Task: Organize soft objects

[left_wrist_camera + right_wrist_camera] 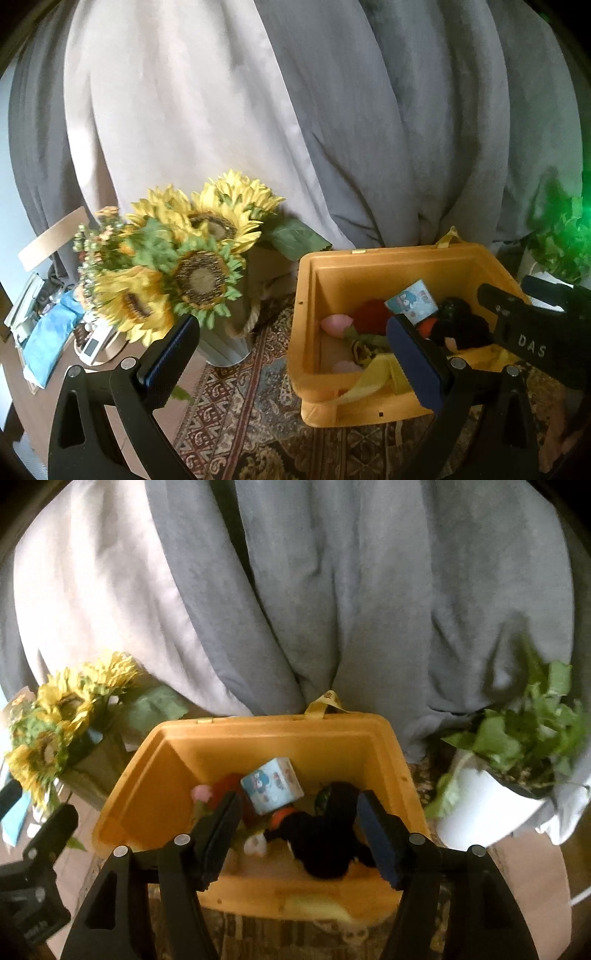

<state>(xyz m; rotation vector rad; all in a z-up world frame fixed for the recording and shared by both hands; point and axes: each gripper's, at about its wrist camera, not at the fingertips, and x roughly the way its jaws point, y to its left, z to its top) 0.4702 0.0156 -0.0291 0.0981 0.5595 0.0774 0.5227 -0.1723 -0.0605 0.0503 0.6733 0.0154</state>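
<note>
Grey curtains point(332, 609) hang behind my yellow bin point(258, 738) on the rug. Right gripper point(295, 834) spread apart above the black plush toy point(321, 834) near the bin's front edge; I should lift straight clear. Left gripper point(291, 354) gapes empty.

Your left gripper point(291, 341) points forward and downward with its jaws spread wide and nothing between the blue pads, one finger point(168, 354) at about 8 o'clock in its own view and the other at about 4 o'clock. Your right gripper point(297, 830) tilts down more steeply, its jaws parted with neither pad pressing on anything, the fingers point(218, 834) at 7 and 5 o'clock in its view. From the left wrist view the right gripper's black body shows at 3 o'clock, close beside the left one.
</note>
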